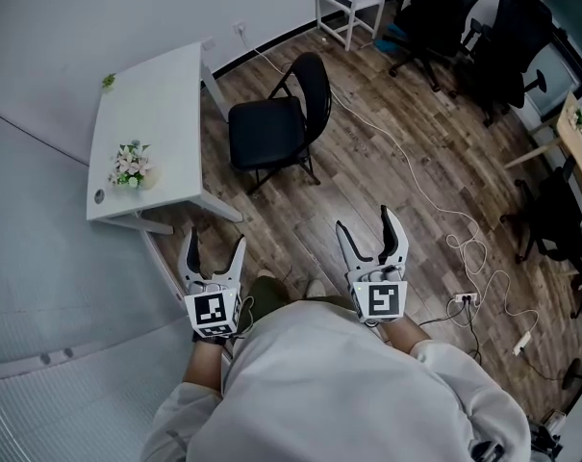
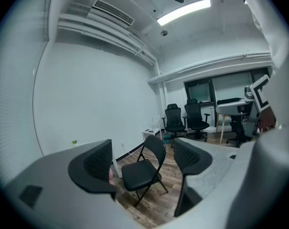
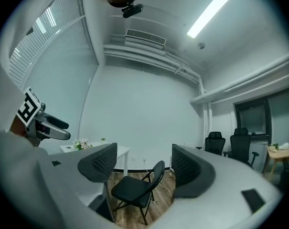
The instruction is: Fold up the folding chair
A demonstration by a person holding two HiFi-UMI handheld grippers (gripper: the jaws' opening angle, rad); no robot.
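Head view: a black folding chair (image 1: 271,128) with a padded seat and a thin metal frame was seen standing unfolded on the brown wood-plank floor (image 1: 367,133), just beside the corner of a white rectangular tabletop (image 1: 161,94). A small bunch of pale flowers (image 1: 130,166) was set near one end of that tabletop. The left tongs (image 1: 215,246) and the right tongs (image 1: 367,231) were held low in front of the person, well apart from the chair. Each pair was spread wide and clamped on nothing. In the left gripper view and the right gripper view alike, the chair was framed far off in the gap between the parted jaws, untouched, its seat level and its back upright. A white cable (image 1: 461,245) was laid in loops across the floor to the chair's right, and black office chairs (image 1: 444,3) were grouped beyond it.
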